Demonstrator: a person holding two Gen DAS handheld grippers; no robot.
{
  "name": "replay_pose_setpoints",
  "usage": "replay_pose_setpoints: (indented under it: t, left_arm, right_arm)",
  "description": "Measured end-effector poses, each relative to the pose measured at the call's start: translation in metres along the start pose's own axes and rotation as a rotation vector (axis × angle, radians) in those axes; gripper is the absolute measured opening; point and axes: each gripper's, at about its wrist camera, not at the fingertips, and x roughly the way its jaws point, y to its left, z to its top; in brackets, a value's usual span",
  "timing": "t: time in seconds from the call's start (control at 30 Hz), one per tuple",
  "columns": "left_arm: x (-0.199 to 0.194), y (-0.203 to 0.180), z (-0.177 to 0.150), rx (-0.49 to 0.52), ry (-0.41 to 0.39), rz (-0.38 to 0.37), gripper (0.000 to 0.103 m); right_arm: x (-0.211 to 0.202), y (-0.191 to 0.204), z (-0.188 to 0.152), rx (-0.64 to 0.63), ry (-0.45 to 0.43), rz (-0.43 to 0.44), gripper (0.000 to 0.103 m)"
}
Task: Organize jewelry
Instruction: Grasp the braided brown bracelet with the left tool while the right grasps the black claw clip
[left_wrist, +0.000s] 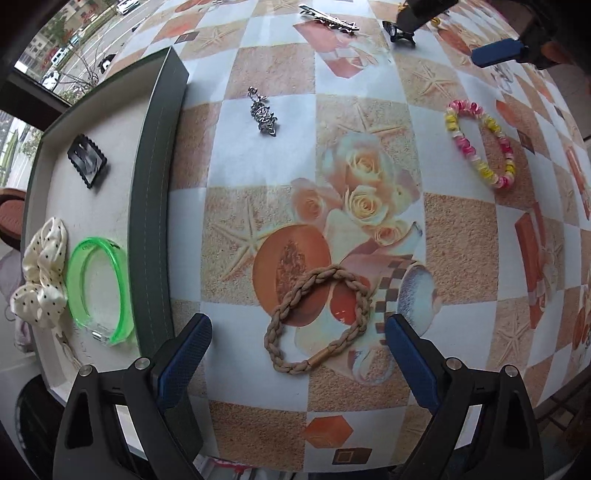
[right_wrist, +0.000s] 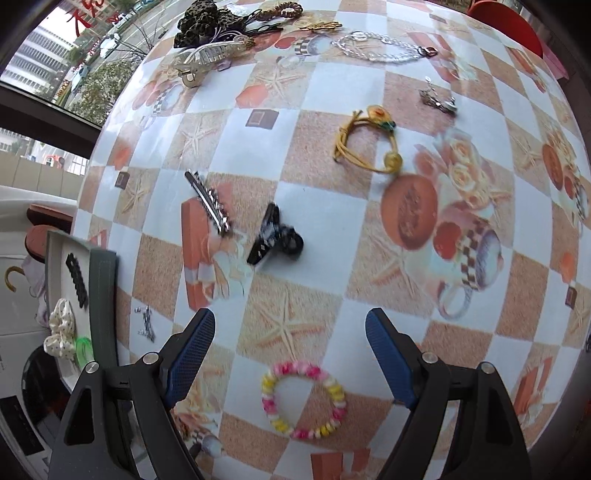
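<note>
My left gripper is open above a tan braided bracelet that lies between its fingers on the table. A dark green tray at the left holds a black clip, a white dotted scrunchie and a green bangle. My right gripper is open and empty above a pink-and-yellow bead bracelet, which also shows in the left wrist view. A black claw clip and a silver hair clip lie ahead of it.
A silver chain charm lies near the tray. A yellow cord hair tie, a silver charm, a silver chain, a clear claw clip and dark hair pieces lie further off. The table edge runs along the left.
</note>
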Motion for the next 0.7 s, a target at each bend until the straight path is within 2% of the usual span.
replay_pose_setpoints:
  t: [0.17,0.2,0.33,0.43,0.47,0.57,0.6,0.63,0.7]
  left_arm:
    - [0.003,0.002,-0.002,-0.018,0.000,-0.025,0.098]
    - [0.004,0.004,-0.002,-0.021,0.002,-0.035,0.098]
    - [0.008,0.007,-0.004,-0.013,-0.004,-0.050,0.095]
    - [0.003,-0.002,-0.003,0.005,-0.010,-0.058,0.083]
    - [0.002,-0.004,-0.004,0.012,-0.012,-0.059,0.077]
    - [-0.001,-0.008,-0.006,0.020,-0.013,-0.063,0.061]
    - [-0.002,-0.008,-0.007,0.020,-0.012,-0.064,0.054]
    - [-0.004,-0.010,-0.004,0.021,-0.012,-0.065,0.050]
    - [-0.005,-0.009,-0.005,0.022,-0.013,-0.078,0.025]
  right_arm:
    - [0.016,0.011,0.014,-0.005,-0.013,-0.028,0.084]
    - [0.018,0.012,0.015,-0.005,-0.014,-0.036,0.079]
    - [0.021,0.023,0.020,-0.027,-0.042,-0.093,0.070]
    - [0.023,0.033,0.023,-0.063,-0.053,-0.157,0.056]
    - [0.023,0.035,0.024,-0.071,-0.053,-0.178,0.054]
    - [0.023,0.036,0.023,-0.075,-0.059,-0.220,0.040]
    - [0.025,0.038,0.024,-0.072,-0.061,-0.225,0.033]
    - [0.024,0.037,0.024,-0.066,-0.065,-0.218,0.019]
    - [0.022,0.032,0.023,-0.058,-0.064,-0.216,0.006]
